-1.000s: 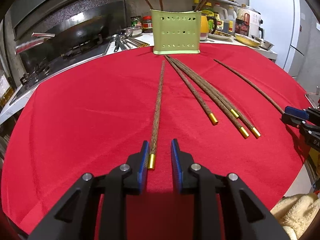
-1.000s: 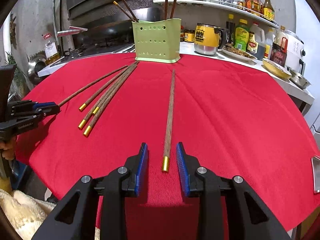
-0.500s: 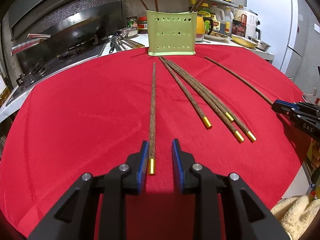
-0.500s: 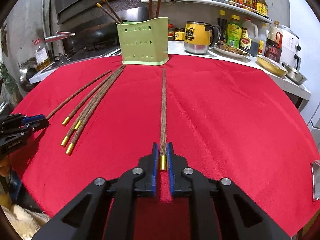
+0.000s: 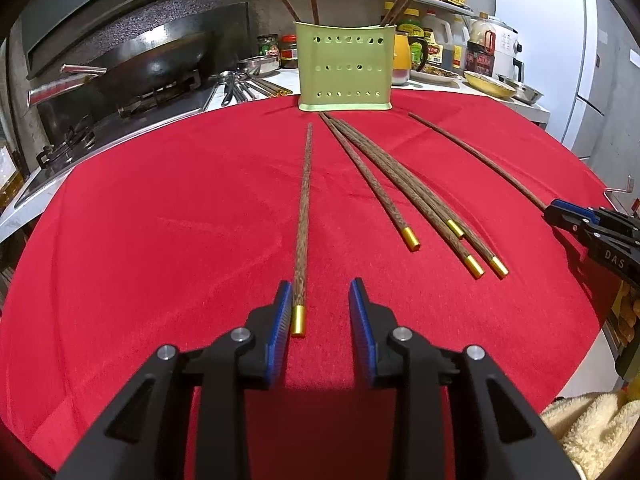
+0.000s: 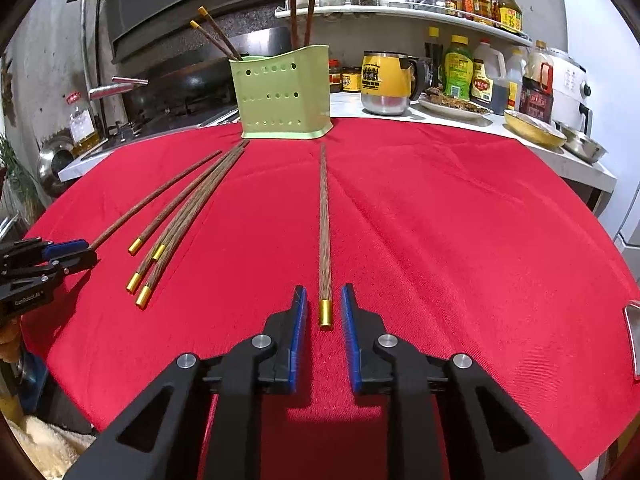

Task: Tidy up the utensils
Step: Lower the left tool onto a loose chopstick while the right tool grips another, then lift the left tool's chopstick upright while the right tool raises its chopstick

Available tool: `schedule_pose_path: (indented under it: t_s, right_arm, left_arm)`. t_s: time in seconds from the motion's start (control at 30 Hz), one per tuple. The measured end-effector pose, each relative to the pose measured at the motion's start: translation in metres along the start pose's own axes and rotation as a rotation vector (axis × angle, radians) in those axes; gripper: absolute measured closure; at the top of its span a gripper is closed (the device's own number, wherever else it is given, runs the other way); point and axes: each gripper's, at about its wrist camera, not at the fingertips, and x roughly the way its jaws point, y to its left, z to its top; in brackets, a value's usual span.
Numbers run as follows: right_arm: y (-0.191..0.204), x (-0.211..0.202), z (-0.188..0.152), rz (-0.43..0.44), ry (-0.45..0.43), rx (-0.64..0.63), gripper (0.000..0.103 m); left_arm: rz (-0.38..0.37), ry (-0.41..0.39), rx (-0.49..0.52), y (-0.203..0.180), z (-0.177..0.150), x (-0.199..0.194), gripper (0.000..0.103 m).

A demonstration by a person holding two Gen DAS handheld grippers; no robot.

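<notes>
On the red cloth (image 5: 160, 220) my left gripper (image 5: 320, 292) is open and its jaws are opening. A brown chopstick (image 5: 302, 216) lies between them, its gold end beside the left pad (image 5: 280, 320). My right gripper (image 6: 324, 296) is open around the gold end of another chopstick (image 6: 325, 220), with a gap on each side. Between the two lie several more gold-tipped chopsticks (image 5: 420, 208) (image 6: 180, 220). The green perforated holder (image 5: 344, 68) (image 6: 284, 92) stands at the far edge with chopsticks upright in it. Each view shows the other gripper at its edge: the right gripper (image 5: 592, 228) and the left gripper (image 6: 48, 260).
Beyond the cloth at the left is a stove with a black wok (image 5: 160, 68). The counter behind holds a yellow mug (image 6: 384, 80), bottles (image 6: 460, 68), a plate and metal bowls (image 6: 580, 144). A cream towel (image 5: 592, 432) lies below the table's near edge.
Half a second ago my right gripper's pads were pressed on the chopstick's gold end; now they stand apart from it. My left jaws have widened a little around their chopstick.
</notes>
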Motion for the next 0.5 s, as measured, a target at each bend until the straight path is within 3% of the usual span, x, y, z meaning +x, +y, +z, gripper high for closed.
schedule_pose_path:
  t_s: [0.07, 0.33, 0.37, 0.4, 0.5]
  right_arm:
    - [0.000, 0.001, 0.001, -0.002, -0.001, 0.001, 0.084]
    - [0.002, 0.004, 0.001, -0.022, -0.022, -0.009, 0.085]
    - [0.002, 0.003, 0.000, -0.024, -0.024, -0.011, 0.087]
    - [0.003, 0.003, 0.000, -0.018, -0.025, -0.009, 0.096]
    - [0.003, 0.002, 0.001, -0.015, -0.020, -0.006, 0.096]
  left_arm:
    - [0.013, -0.006, -0.007, 0.002, 0.000, 0.001, 0.082]
    - [0.032, 0.004, -0.134, 0.018, 0.001, -0.001, 0.093]
    - [0.043, 0.002, -0.137, 0.017, 0.000, -0.001, 0.095]
    - [0.044, -0.001, -0.140, 0.017, -0.001, -0.002, 0.095]
    - [0.035, -0.011, -0.144, 0.020, -0.001, -0.004, 0.096]
